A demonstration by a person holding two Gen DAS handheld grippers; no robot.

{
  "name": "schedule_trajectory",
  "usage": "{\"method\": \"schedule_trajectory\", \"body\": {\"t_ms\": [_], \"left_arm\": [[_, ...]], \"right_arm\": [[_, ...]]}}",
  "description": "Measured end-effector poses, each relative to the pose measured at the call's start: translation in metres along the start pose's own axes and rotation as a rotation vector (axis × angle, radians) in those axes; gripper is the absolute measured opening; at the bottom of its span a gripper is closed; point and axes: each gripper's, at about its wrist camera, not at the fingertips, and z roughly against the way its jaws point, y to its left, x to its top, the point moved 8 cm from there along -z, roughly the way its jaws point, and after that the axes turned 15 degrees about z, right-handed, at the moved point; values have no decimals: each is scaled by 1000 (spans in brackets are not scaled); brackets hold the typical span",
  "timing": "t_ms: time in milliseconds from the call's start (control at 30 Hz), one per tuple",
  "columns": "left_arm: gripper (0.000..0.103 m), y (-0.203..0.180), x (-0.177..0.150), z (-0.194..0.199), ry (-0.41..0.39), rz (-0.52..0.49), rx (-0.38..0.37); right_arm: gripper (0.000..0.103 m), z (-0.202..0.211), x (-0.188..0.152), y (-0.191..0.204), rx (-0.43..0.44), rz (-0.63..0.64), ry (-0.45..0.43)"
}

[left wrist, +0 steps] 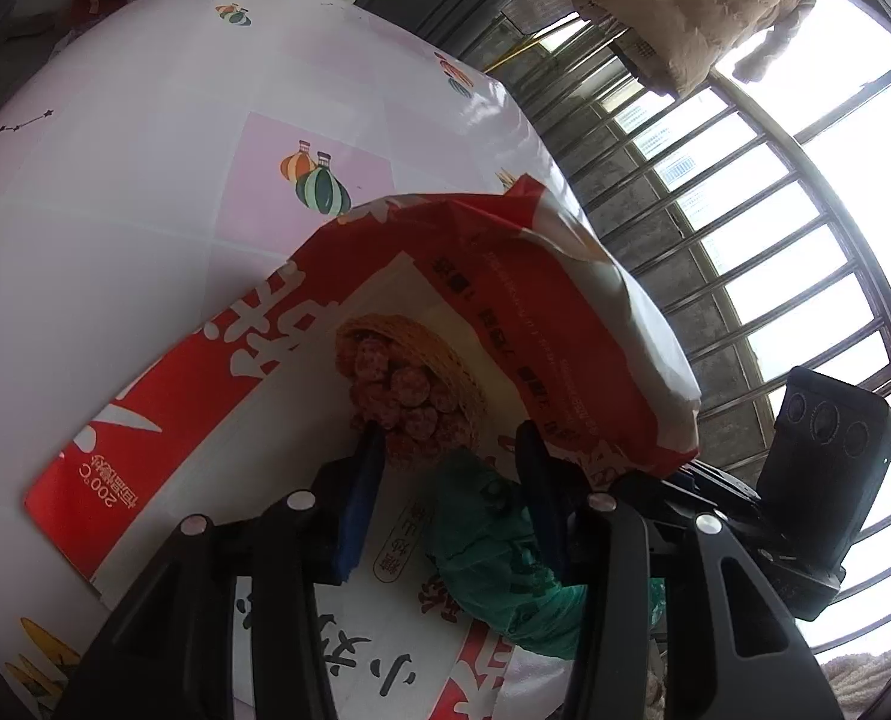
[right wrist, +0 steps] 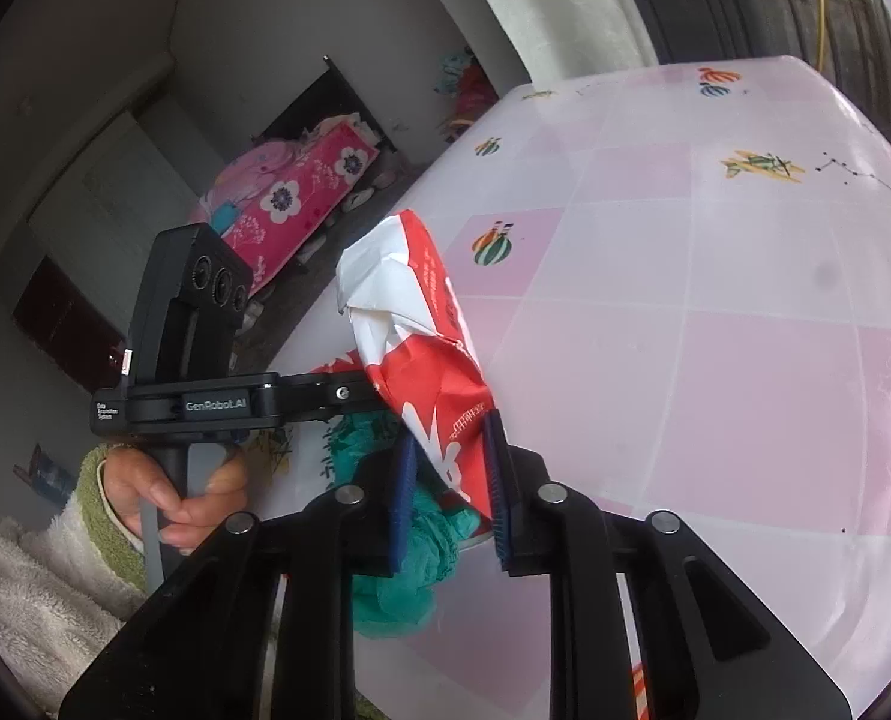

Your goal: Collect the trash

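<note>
The counter had a pink and white checked cover; barred windows stood behind. One red snack bag and one green bag lay near. The right tool pinched the red snack bag; the left tool stood apart over it.

A red-and-white snack bag printed with a basket of nuts lies crumpled on the tabletop, one end folded upward, with a wad of green plastic bunched against its near edge.
</note>
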Motion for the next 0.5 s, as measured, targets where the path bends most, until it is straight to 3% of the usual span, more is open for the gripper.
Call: {"method": "schedule_trajectory", "body": {"t_ms": [67,233,367,500], "left_arm": [[43,-3,1,7,-12,2,-7],[43,-21,-5,31,-47,-39,-31],[44,-41,-29,32,-6,-130,-34],[44,-48,-55,11,52,-221,31]], "right_arm": [[4,4,-3,-5,-41,-19,6],[3,24,-13,-17,-97,-108,-21],[3,31,-24,-22,-84,-174,-32],[3,36,-29,-26,-69,-230,-50]]}}
